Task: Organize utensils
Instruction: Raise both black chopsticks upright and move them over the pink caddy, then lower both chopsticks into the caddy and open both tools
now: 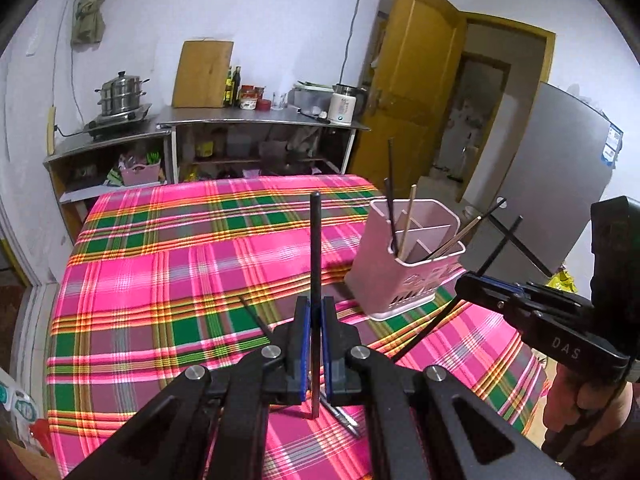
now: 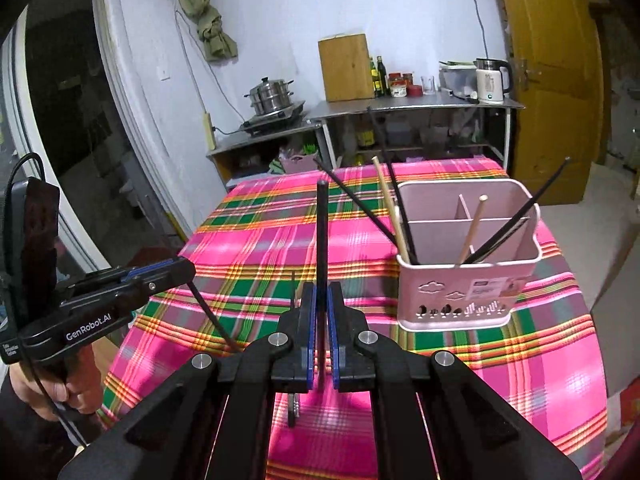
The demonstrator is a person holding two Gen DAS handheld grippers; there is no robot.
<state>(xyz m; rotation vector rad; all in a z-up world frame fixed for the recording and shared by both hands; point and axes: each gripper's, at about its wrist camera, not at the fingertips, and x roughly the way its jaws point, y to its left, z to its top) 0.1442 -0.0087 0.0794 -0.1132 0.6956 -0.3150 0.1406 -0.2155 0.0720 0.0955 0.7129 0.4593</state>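
A pink utensil holder point(image 1: 404, 264) stands on the plaid tablecloth point(image 1: 180, 264), with several black and wooden chopsticks in its compartments; it also shows in the right wrist view point(image 2: 468, 280). My left gripper point(image 1: 315, 320) is shut on a black chopstick point(image 1: 315, 248) that stands upright, left of the holder. My right gripper point(image 2: 322, 312) is shut on another black chopstick point(image 2: 322, 232), in front and left of the holder. Each gripper shows in the other's view, the right point(image 1: 466, 286) and the left point(image 2: 186, 270). More chopsticks lie under the grippers point(image 1: 344, 416).
The table point(image 2: 560, 380) is covered in pink and green plaid. Behind it stand steel counters point(image 1: 260, 118) with a steamer pot point(image 1: 120, 96), a cutting board, bottles and a kettle point(image 2: 490, 80). A yellow door point(image 1: 412, 80) and a grey fridge point(image 1: 560, 168) are at the right.
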